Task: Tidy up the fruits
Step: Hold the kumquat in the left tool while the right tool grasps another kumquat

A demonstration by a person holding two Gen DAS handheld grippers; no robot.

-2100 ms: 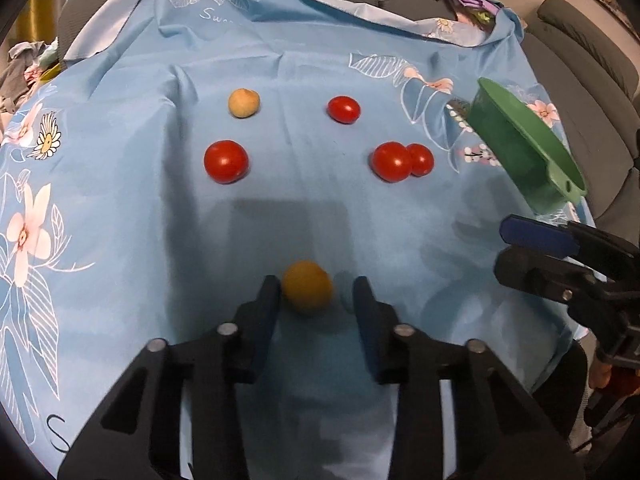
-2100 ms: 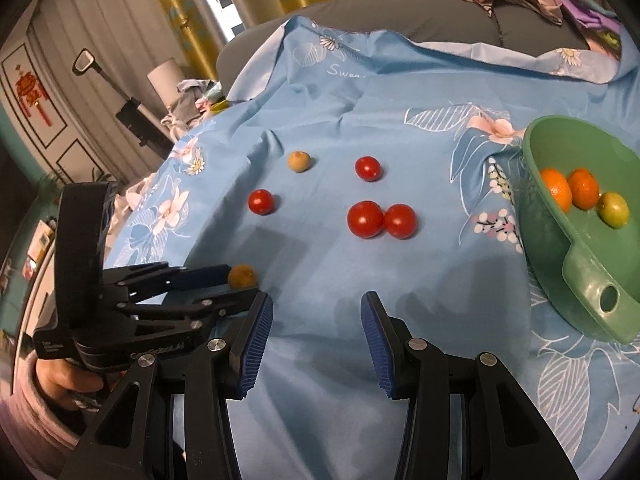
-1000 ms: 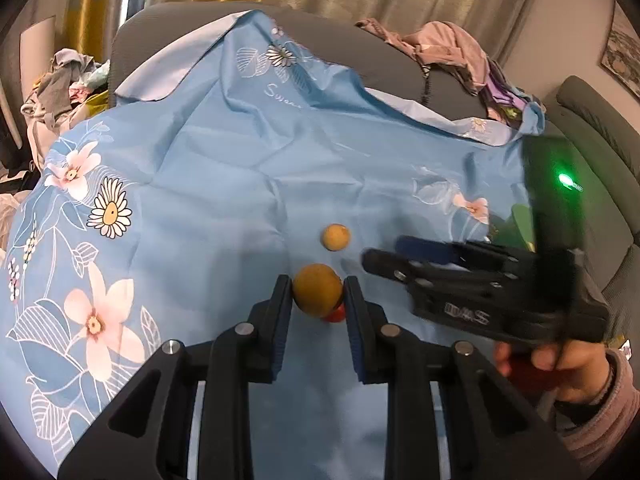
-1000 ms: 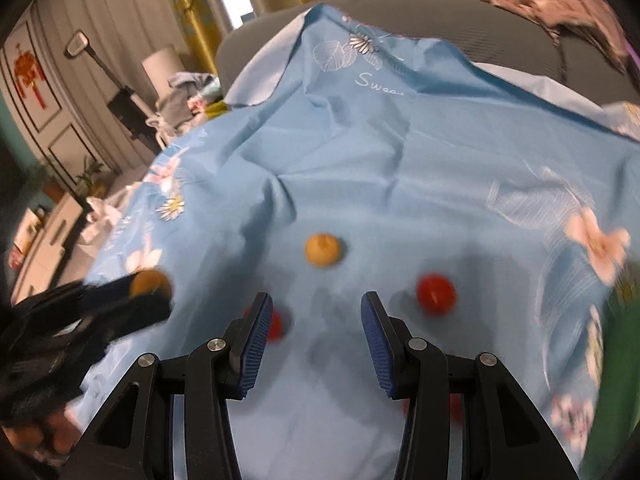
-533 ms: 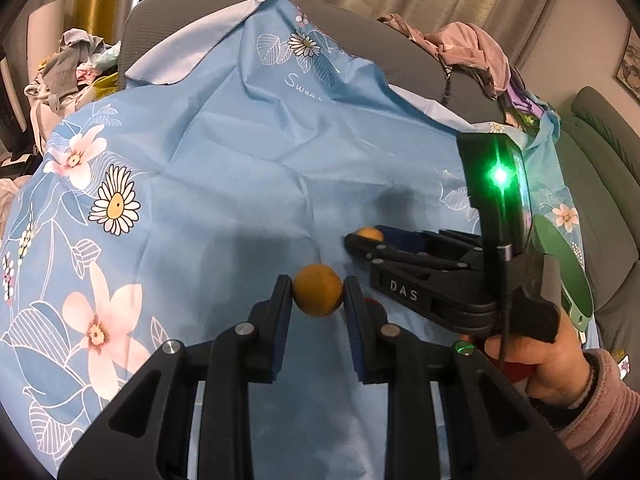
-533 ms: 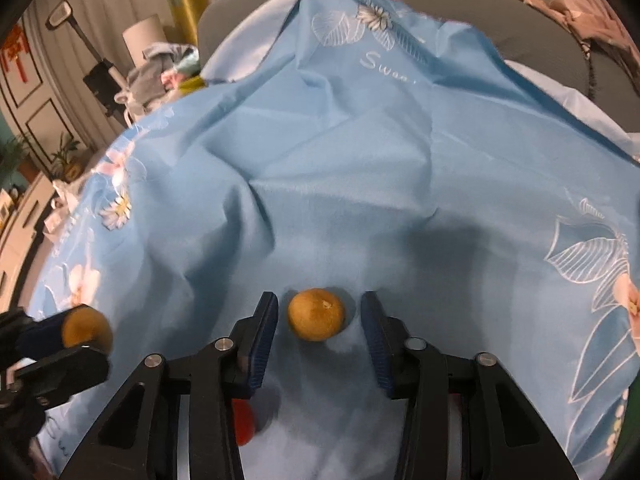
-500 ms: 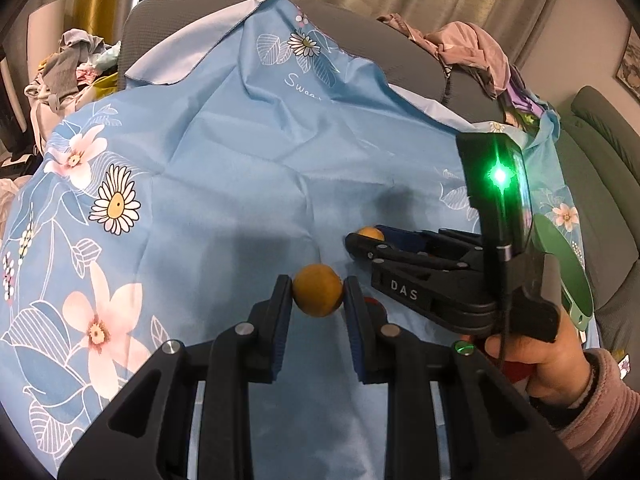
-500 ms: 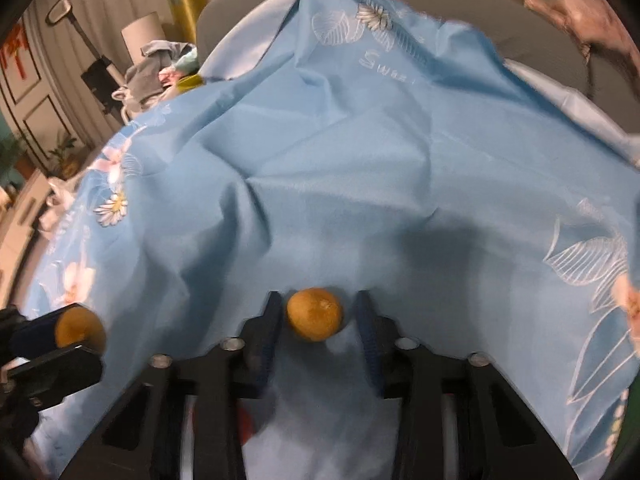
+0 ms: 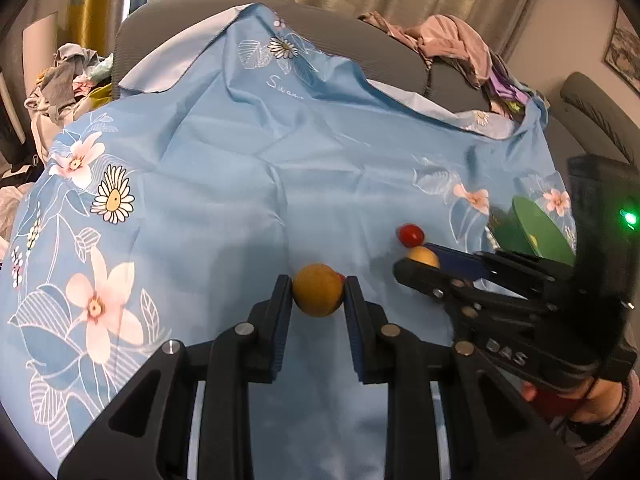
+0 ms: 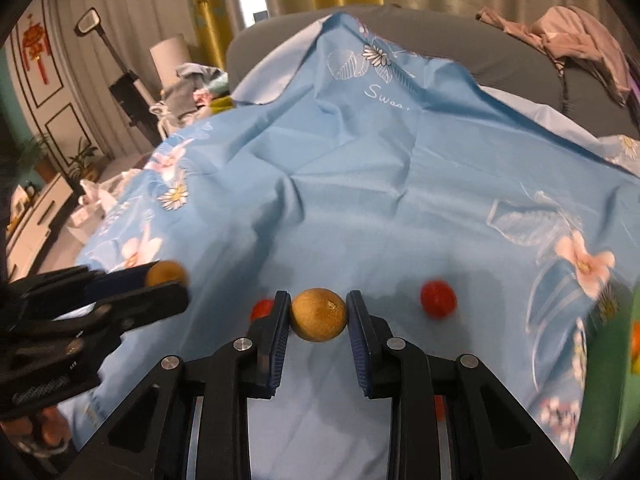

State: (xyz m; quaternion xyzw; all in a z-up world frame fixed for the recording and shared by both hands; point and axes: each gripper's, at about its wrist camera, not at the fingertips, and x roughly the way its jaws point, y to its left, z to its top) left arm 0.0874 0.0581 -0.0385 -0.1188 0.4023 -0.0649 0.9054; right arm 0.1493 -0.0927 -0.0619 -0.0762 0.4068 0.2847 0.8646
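Observation:
My left gripper is shut on a yellow-orange fruit and holds it above the blue flowered cloth. My right gripper is shut on a tan round fruit, also lifted. The right gripper shows in the left wrist view with its fruit; the left gripper shows in the right wrist view with its fruit. Red tomatoes lie on the cloth, one to the right and one partly behind my right gripper's finger. The green bowl is at the right.
A grey sofa back carries a heap of clothes. More laundry lies at the left. A floor lamp and a standing device are beyond the cloth's left edge.
My right gripper closed on the tan fruit and lifted it off the cloth. My left gripper kept its fruit and stayed raised; the view shifted slightly.

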